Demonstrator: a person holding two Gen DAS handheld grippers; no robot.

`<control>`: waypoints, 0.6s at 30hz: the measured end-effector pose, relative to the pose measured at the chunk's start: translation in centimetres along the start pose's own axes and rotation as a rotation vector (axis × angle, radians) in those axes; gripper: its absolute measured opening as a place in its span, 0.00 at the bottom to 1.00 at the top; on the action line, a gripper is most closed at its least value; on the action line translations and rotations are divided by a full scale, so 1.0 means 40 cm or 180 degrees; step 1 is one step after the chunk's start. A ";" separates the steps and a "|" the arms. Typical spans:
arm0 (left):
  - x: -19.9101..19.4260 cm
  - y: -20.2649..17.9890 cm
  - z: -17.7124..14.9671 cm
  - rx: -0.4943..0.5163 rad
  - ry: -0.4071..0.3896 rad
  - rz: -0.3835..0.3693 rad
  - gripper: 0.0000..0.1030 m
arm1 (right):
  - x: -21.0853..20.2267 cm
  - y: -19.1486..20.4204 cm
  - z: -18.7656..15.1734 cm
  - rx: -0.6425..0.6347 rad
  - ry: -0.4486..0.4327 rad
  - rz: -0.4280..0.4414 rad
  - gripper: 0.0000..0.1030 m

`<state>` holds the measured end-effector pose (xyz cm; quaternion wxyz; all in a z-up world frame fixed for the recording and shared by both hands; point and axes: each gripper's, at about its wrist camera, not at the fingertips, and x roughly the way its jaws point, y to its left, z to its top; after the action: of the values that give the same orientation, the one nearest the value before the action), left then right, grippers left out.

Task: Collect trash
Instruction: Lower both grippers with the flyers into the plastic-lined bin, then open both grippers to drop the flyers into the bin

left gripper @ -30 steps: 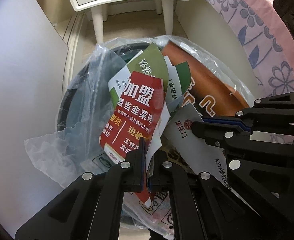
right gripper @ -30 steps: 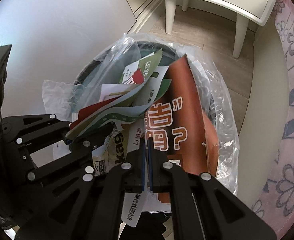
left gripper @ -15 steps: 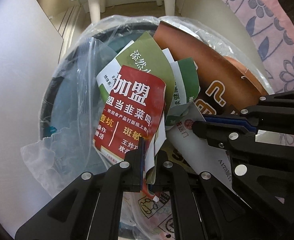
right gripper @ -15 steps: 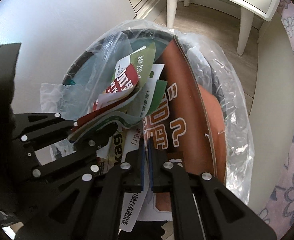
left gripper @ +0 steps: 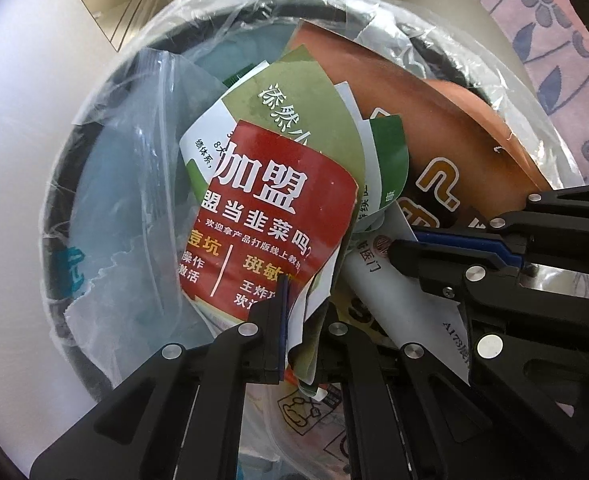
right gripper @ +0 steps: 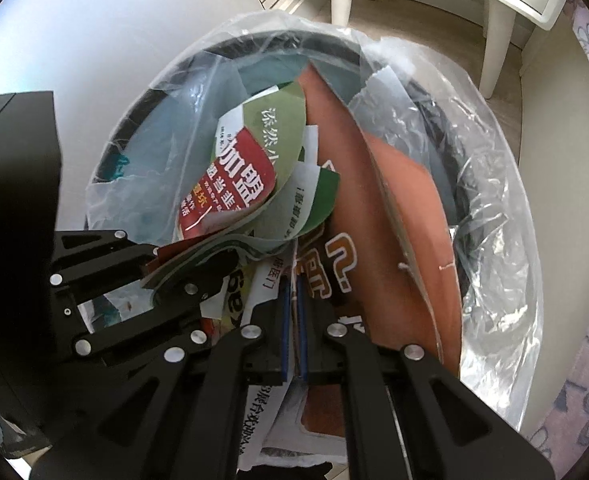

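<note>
Leaflets fill both views, bunched over a round black bin lined with a clear plastic bag whose edge folds out over the rim. The left gripper has its jaws drawn narrow on a sheaf of papers, pinching the lower edge of a red flyer printed with white characters and the curled green leaflet lying behind it; the sheaf leans out over the open mouth of the bin, its upper part above the liner. From the right wrist view the same bundle, the red flyer and the green leaflet, shows to the left, clamped in the left gripper. The right gripper has its jaws nearly together on thin paper: a white slip with black characters and the edge of a large brown sheet with white lettering pass between the blue pads. That brown sheet stands steeply inside the bin, leaning toward the right side of the liner. In the left wrist view the right gripper reaches in from the right, touching the white slip and the brown sheet. Beyond the bin stand the white legs of a small table on a wooden floor; a pale wall rises on the left, and a flowered bedcover hangs on the right.
</note>
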<state>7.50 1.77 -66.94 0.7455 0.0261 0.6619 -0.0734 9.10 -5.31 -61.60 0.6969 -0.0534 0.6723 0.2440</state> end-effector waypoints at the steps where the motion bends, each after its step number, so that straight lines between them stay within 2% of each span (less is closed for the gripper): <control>1: 0.003 0.002 -0.002 -0.0003 0.0003 -0.0004 0.04 | 0.005 -0.002 0.004 0.0004 0.0009 0.0000 0.05; 16: 0.036 0.045 -0.007 -0.0089 0.0053 -0.0065 0.08 | 0.072 0.031 0.021 -0.0116 0.0104 -0.0035 0.05; 18: 0.029 0.046 -0.006 -0.0089 0.0045 -0.0098 0.14 | 0.070 0.038 0.019 -0.0143 0.0090 -0.0017 0.05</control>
<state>7.68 3.54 -68.24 0.7399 0.0060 0.6684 -0.0754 9.08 -2.91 -63.85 0.6866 -0.0743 0.6763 0.2563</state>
